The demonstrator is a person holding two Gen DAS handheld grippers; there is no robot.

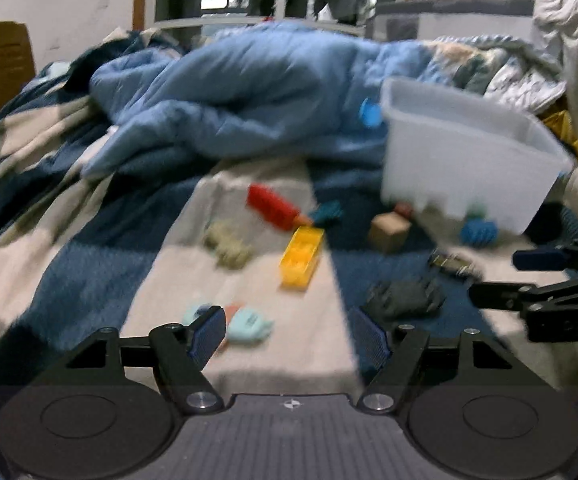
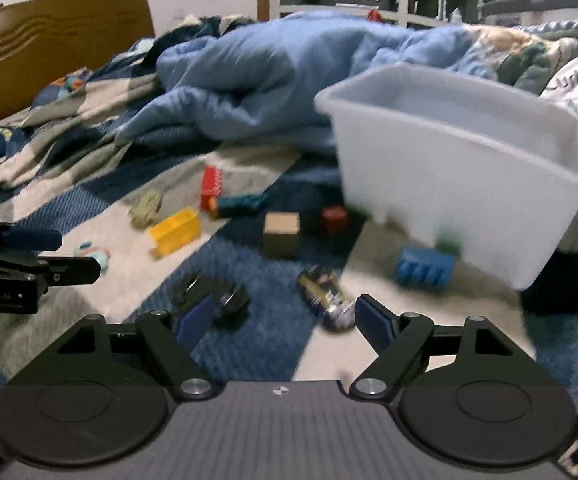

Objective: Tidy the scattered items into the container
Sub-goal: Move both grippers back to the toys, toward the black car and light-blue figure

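Left wrist view: left tongs (image 1: 287, 330) nearest, spread wide, gripping nothing; pale teal toy (image 1: 247, 324) just beside the left pad, yellow brick (image 1: 302, 258) ahead, white container (image 1: 461, 160) ahead-right on the bed (image 1: 69, 276). Risk: sinking into soft bedding, snagging cloth instead of a toy.

Right wrist view: right tongs (image 2: 279, 322) nearest, likewise spread and empty; dark toy car (image 2: 219, 296) by the left pad, small striped car (image 2: 327, 294) by the right. Could nudge either aside.

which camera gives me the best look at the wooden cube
The right wrist view shows the wooden cube best: it sits near the middle of the frame, two faces visible, with clear blanket around it. In the left wrist view the same cube lies further right, blurrier, beside the white bin.
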